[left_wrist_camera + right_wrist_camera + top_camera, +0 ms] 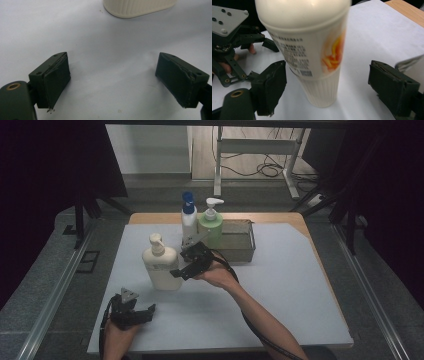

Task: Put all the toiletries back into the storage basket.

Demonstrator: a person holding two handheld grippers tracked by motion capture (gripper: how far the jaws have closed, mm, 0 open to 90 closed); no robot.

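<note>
Reaching: right gripper [176,271], jaws apart, flanking cream pump bottle [161,265], pads clear of it
Standing: bottle upright on white mat [280,290], left of wire basket [239,241]
Resting: left gripper [148,311], jaws apart, empty

A grey metal basket [239,245] sits at the far middle of the white worktop [290,290]. A green pump bottle [212,222] stands at the basket's left end, whether inside it or just against it cannot be told. A white bottle with a blue cap [189,217] stands just left of the green one. Beyond the basket, the worktop's wooden edge [270,217] shows, and cables [267,169] lie on the floor farther back.
</note>
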